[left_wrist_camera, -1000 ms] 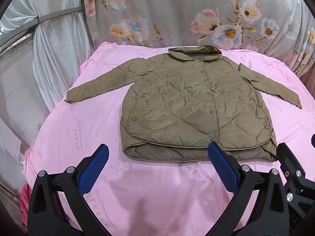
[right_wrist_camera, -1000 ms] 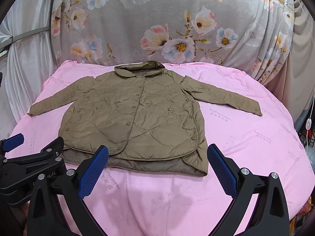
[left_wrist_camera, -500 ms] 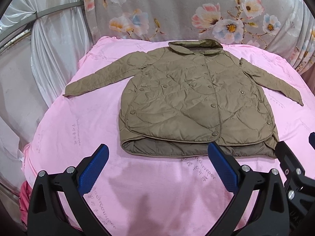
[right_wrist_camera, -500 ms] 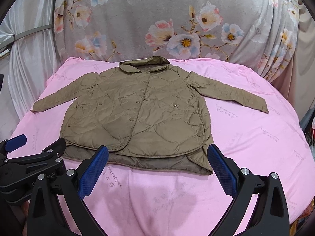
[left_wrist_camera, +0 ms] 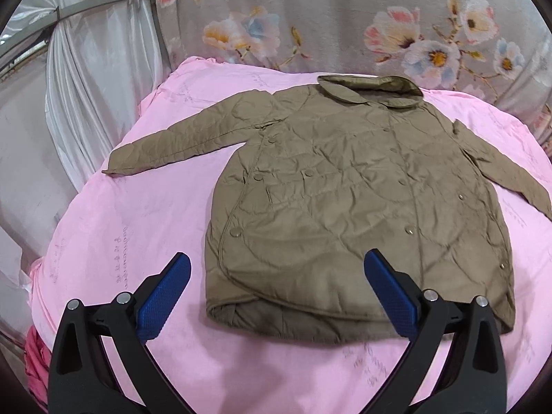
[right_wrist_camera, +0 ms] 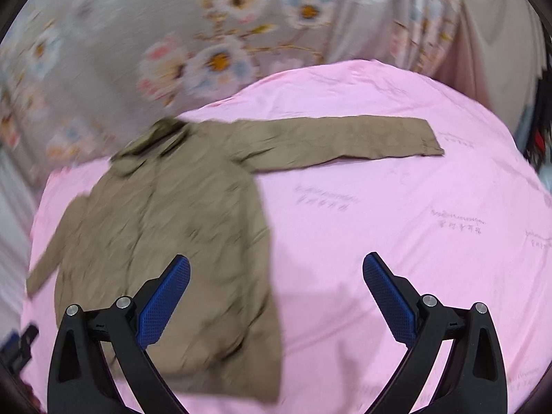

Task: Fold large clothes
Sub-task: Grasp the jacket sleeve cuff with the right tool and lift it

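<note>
Straight ahead of my left claw (left_wrist_camera: 277, 284) lies the quilted olive jacket (left_wrist_camera: 352, 200), spread flat and buttoned on the pink sheet (left_wrist_camera: 138, 234), collar (left_wrist_camera: 371, 89) at the far end, hem nearest me. The claw is released, jaws wide apart, nothing between the blue pads (left_wrist_camera: 162, 296). Its right pad sits in front of the hem; the left pad hangs over bare pink just off the jacket's near left corner. One sleeve (left_wrist_camera: 183, 141) runs out far to the left of the claw, flat on the sheet.

Over on the right wrist view it's blurred, so detail is thin. My right claw (right_wrist_camera: 276, 296) is released too, jaws spread, holding nothing. Here the jacket (right_wrist_camera: 172, 241) lies ahead and to the left, its side edge running between the pads; the left pad (right_wrist_camera: 162, 303) is over the jacket's body, the right one over plain sheet (right_wrist_camera: 396, 214). The other sleeve (right_wrist_camera: 345, 138) stretches out flat, far ahead and off to the right, cuff well apart from the claw. Beyond the sheet hangs a grey floral curtain (left_wrist_camera: 345, 17).
</note>
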Demonstrator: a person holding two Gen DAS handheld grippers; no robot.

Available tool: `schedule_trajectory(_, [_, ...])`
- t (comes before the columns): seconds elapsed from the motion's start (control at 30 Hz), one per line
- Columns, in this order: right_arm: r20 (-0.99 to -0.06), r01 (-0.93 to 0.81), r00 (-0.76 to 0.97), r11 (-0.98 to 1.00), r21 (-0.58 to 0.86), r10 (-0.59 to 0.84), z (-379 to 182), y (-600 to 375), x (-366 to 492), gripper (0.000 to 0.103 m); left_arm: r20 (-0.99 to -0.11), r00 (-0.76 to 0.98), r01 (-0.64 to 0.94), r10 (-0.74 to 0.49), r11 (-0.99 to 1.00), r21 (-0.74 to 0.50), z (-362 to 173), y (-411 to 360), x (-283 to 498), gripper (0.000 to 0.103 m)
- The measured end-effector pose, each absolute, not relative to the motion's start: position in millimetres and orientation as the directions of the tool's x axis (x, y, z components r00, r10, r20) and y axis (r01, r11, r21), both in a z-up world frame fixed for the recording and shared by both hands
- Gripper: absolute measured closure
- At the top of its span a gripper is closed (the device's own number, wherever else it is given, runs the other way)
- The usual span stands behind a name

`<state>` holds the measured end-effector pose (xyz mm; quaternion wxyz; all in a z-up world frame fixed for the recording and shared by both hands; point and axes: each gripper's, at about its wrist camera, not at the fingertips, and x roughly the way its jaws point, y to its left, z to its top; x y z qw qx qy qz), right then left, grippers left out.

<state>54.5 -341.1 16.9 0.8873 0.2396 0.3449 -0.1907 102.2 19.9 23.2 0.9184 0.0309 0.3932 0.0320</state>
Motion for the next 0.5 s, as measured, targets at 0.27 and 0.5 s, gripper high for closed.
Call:
schedule_trajectory(0.27, [-0.711, 0.669, 0.677, 0.560, 0.489, -0.189, -39.0, -510.3, 104.2, 0.005, -0.731, 0.675, -0.113, 0.098, 0.993, 0.029, 5.2, 38.5, 156.3, 0.005])
schedule_trajectory(0.5, [-0.713, 0.719, 0.672, 0.406, 0.564, -0.200, -87.3, -584.9, 132.0, 0.009, -0.735, 0.664, -0.178, 0.137, 0.984, 0.023, -7.2, 54.3, 186.5, 0.005])
